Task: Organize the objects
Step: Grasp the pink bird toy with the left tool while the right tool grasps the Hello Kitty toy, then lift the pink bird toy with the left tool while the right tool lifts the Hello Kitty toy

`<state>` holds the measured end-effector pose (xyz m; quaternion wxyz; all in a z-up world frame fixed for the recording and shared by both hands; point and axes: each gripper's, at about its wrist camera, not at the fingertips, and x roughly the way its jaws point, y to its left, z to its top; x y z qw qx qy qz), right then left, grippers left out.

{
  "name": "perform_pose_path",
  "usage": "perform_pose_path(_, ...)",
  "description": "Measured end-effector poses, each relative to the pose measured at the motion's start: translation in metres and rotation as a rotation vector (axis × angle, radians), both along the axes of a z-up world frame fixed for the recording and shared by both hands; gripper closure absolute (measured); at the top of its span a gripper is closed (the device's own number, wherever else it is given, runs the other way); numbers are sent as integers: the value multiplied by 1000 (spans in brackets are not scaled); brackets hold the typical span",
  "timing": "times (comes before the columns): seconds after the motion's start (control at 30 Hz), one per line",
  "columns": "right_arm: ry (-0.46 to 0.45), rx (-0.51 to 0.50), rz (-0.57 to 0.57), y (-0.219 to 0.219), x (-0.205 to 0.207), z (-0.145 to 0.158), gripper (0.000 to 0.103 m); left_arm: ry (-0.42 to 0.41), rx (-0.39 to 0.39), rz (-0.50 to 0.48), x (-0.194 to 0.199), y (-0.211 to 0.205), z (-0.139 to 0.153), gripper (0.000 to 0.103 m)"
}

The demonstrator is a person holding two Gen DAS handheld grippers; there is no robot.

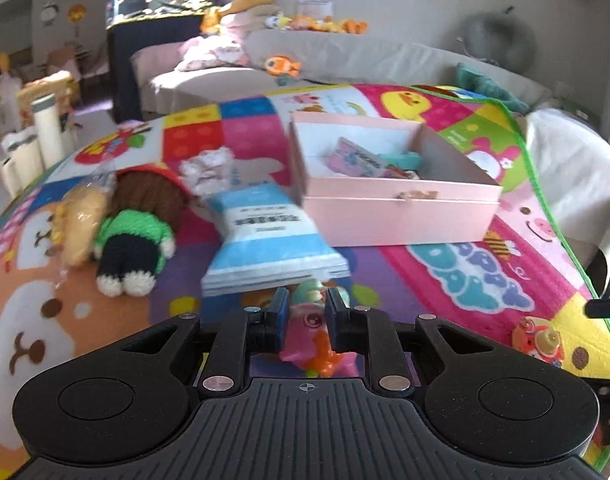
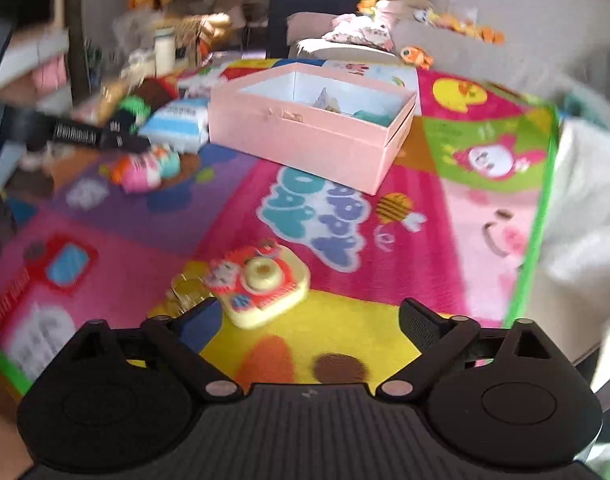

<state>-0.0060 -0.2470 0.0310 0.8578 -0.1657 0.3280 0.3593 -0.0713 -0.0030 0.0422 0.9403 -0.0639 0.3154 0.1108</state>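
An open pink box (image 1: 389, 204) sits on the colourful play mat with a few small items inside; it also shows in the right wrist view (image 2: 305, 136). My left gripper (image 1: 305, 312) is shut on a small pink, teal and orange toy (image 1: 311, 340), low over the mat; the same toy shows in the right wrist view (image 2: 145, 168). My right gripper (image 2: 309, 320) is open and empty, just behind a red and yellow toy camera (image 2: 261, 284), which also shows in the left wrist view (image 1: 539, 338).
A blue and white packet (image 1: 265, 236), a knitted doll in green (image 1: 133, 232), a wrapped plush (image 1: 79, 224) and a white fluffy item (image 1: 207, 170) lie left of the box. The mat's green edge (image 2: 533, 248) runs along the right. A sofa with toys (image 1: 305, 64) stands behind.
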Motion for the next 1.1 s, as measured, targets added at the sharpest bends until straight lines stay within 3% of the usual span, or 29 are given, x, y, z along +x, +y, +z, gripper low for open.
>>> perform_pose_path(0.13, 113, 81, -32, 7, 9, -11, 0, 52, 29, -42, 14, -5, -7, 58)
perform_pose_path(0.2, 99, 109, -59, 10, 4, -15, 0, 56, 33, -35, 19, -4, -10, 54)
perform_pose_path(0.3, 65, 104, -73, 16, -2, -20, 0, 64, 5, -17, 22, 0, -12, 53)
perform_pose_path(0.4, 79, 103, -69, 16, 1, -19, 0, 57, 31, -30, 16, -3, -14, 53)
perform_pose_path(0.57, 98, 115, 51, 5, 5, -11, 0, 69, 78, -82, 2, -8, -12, 53)
perform_pose_path(0.7, -4, 66, 129, -2, -5, -1, 1, 55, 62, -95, -2, -4, -13, 53)
perform_pose_path(0.77, -47, 12, 169, 1, -9, -1, 13, 50, 48, -87, 0, -3, -13, 54)
perform_pose_path(0.87, -44, -25, 201, 6, -8, -5, 20, 46, 54, -87, 0, -5, -13, 55)
perform_pose_path(1.0, -13, 16, 187, 13, 4, -11, 23, 37, 44, -100, -5, -4, -12, 56)
perform_pose_path(1.1, 37, 51, 179, 20, 13, -10, 43, 36, 43, -116, -12, -7, -10, 57)
